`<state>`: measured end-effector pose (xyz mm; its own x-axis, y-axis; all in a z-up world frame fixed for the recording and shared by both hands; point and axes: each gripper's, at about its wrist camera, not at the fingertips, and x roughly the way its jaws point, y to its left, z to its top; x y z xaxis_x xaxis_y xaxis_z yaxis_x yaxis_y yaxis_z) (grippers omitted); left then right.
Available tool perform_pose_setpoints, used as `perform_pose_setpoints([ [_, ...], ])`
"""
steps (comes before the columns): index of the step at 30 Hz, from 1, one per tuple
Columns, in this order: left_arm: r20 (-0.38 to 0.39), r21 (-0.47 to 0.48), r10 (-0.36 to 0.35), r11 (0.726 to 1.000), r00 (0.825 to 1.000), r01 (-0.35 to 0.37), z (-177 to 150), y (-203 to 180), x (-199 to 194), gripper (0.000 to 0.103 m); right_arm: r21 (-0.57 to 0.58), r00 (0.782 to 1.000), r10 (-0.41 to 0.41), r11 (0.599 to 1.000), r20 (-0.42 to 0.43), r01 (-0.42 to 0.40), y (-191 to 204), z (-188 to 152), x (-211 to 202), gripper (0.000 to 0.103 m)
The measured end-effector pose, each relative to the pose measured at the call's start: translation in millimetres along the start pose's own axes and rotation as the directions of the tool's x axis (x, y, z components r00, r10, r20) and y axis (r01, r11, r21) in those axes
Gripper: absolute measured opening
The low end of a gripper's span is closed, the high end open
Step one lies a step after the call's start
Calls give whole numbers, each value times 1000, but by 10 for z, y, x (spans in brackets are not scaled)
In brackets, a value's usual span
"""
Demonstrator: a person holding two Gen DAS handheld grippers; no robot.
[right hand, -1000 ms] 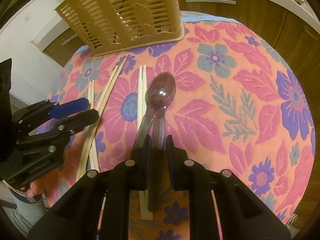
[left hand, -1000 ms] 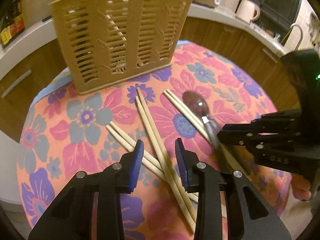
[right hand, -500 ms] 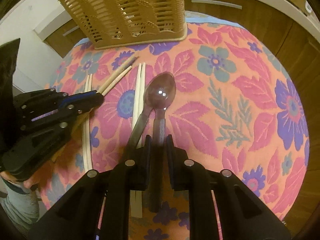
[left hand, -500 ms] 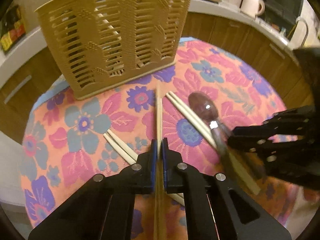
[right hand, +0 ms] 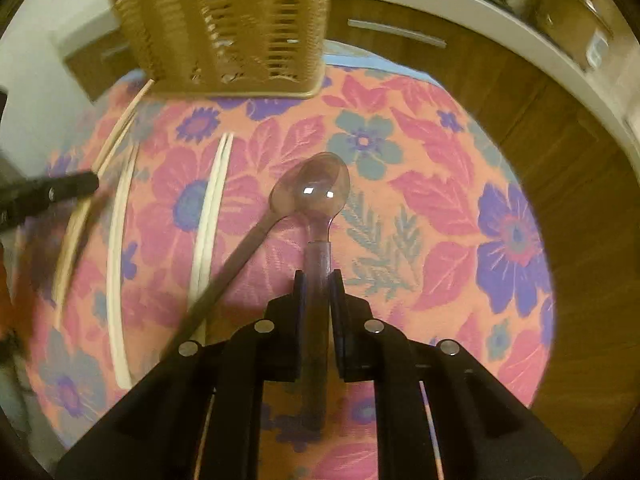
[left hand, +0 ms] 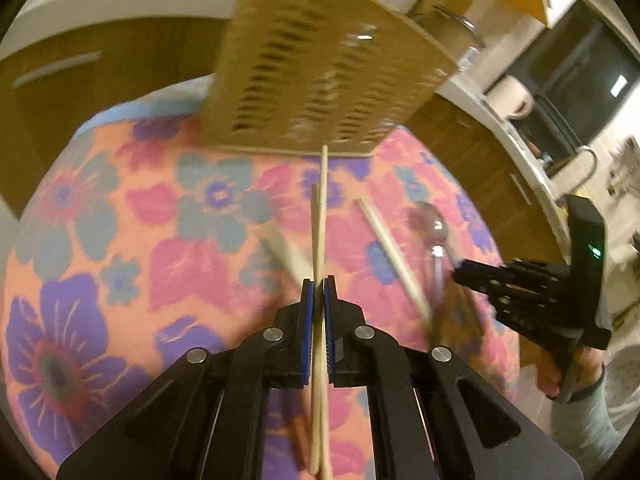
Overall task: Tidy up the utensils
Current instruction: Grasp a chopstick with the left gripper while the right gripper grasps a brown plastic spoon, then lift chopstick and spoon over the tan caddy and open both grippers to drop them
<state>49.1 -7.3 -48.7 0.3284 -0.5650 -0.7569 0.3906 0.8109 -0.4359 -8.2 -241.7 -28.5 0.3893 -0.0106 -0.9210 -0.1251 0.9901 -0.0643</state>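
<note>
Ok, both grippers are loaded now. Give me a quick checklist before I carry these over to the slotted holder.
1. Left gripper shut on the chopstick pair: ok.
2. Chopsticks even in the grip: not ok, one tip reaches further than the other.
3. Right gripper shut on the purple spoon by its handle: ok.
4. Spoon free of the cloth: ok, it casts a separate shadow.
5. Slotted holder upright at the far edge of the floral cloth: ok.
6. Free compartment in the holder: cannot tell, its top opening is not visible.
</note>
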Motion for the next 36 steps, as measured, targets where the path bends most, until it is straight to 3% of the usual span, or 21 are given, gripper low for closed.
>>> perform_pose_setpoints([
  [2, -2, -15, 15, 1000, 1000, -15, -32, 76, -26, 3, -4, 1000, -13, 1000, -13, 13, -23, -21, 22, 10],
  [4, -4, -8, 42, 999, 999, -43, -50, 95, -37, 3, -27, 992, -124, 992, 1, 124, -31, -38, 27, 10],
  [5, 2, 10, 79, 997, 997, -79, -58, 84, -57, 3, -41, 977, -212, 976, 16, 213, -30, -37, 28, 10],
  [6, 8, 34, 127, 991, 992, -127, -65, 63, -71, 3, -42, 968, -251, 967, 25, 252, -50, -39, 25, 10],
  [8, 21, 76, 206, 975, 978, -207, -66, 7, -56, 4, -7, 977, -213, 977, 13, 213, -128, -30, 26, 10],
  [11, -10, 80, 192, 978, 981, -191, -71, 83, -80, 3, 40, 993, -120, 992, -23, 120, -246, -42, 53, 10],
  [14, -42, 21, 94, 995, 995, -93, -49, 261, -121, 3, 104, 998, -8, 995, -60, 14, -350, -60, 87, 10],
  [19, -38, -84, -16, 996, 999, 13, -54, 513, -204, 3, 147, 997, 51, 988, -52, -43, -424, -79, 74, 10],
  [23, -41, -68, 50, 996, 998, -53, -113, 554, -268, 3, 149, 996, 69, 987, -57, -60, -446, -95, 63, 10],
  [25, -38, -19, 131, 991, 991, -132, -119, 472, -299, 3, 157, 994, 83, 985, -70, -71, -463, -102, 76, 10],
  [26, -30, 34, 208, 978, 978, -207, -121, 378, -303, 4, 161, 993, 86, 984, -80, -72, -472, -104, 92, 10],
  [27, -24, 67, 247, 967, 969, -245, -123, 347, -322, 5, 164, 992, 89, 984, -89, -74, -486, -101, 122, 10],
  [29, -15, 129, 297, 948, 955, -293, -112, 245, -297, 19, 175, 990, 104, 981, -100, -85, -505, -100, 127, 11],
  [31, -13, 174, 331, 930, 944, -323, -88, 177, -254, 24, 189, 987, 120, 977, -110, -98, -552, -88, 130, 16],
  [34, -28, 217, 378, 906, 925, -364, -34, 156, -139, 24, 211, 982, 139, 971, -125, -110, -613, -2, 170, 42],
  [36, -35, 259, 396, 890, 918, -374, 14, 113, -61, 26, 192, 986, 104, 978, -128, -78, -600, 59, 188, 45],
])
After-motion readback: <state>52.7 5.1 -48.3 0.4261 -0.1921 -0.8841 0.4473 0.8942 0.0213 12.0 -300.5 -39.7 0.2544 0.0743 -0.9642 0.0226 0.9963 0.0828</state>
